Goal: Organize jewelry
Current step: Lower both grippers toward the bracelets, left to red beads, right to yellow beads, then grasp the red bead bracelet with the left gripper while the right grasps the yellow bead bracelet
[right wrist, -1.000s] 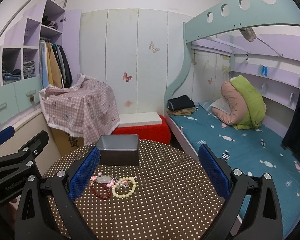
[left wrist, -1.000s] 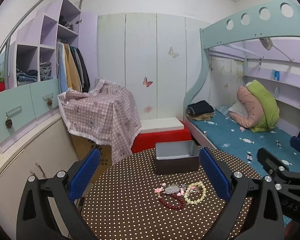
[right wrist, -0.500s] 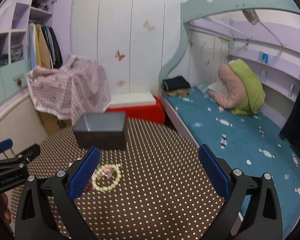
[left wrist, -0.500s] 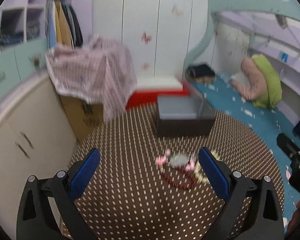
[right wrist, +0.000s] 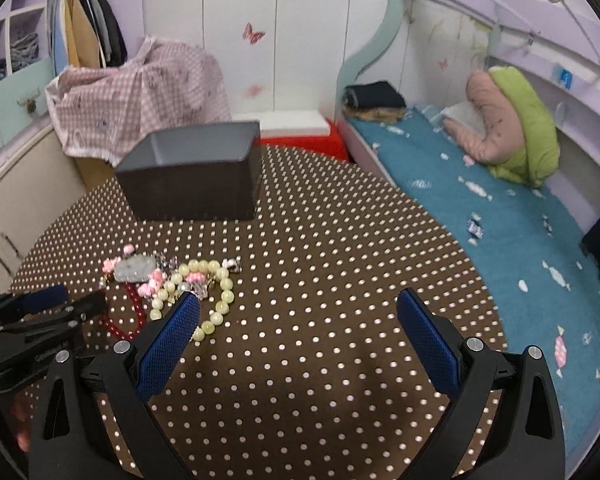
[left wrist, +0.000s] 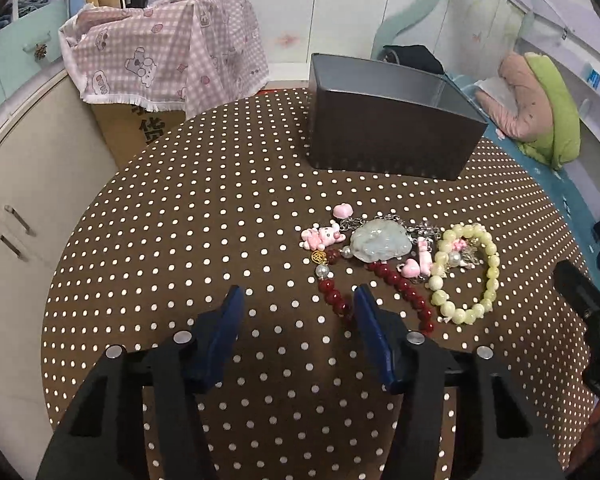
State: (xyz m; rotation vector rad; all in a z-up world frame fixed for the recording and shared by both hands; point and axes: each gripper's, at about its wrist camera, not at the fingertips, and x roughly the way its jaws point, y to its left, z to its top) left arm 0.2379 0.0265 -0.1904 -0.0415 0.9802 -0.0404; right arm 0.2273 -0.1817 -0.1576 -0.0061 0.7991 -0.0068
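Note:
A pile of jewelry lies on the brown polka-dot table [left wrist: 180, 240]: a red bead bracelet [left wrist: 400, 284], a pale green bead bracelet [left wrist: 488, 276], a pale jade pendant [left wrist: 380, 240] and pink charms [left wrist: 324, 236]. A dark open box [left wrist: 388, 136] stands behind it. My left gripper [left wrist: 298, 300] is open, narrower than before, low over the table; its right finger is at the red bracelet. My right gripper [right wrist: 298, 304] is wide open and empty, right of the pile; its left finger is over the green bracelet [right wrist: 204, 292]. The box [right wrist: 192, 176] shows in the right wrist view too.
A checked pink cloth [left wrist: 160, 40] covers a cardboard box beyond the table's far left edge. Cream cabinets [left wrist: 28, 184] stand left. A bed with a teal sheet [right wrist: 480, 208] and a pink-green pillow [right wrist: 512, 120] runs along the right.
Both grippers have moved down and forward towards the jewelry. The left gripper's fingers have narrowed and now sit at the red bracelet. The right gripper stays wide open.

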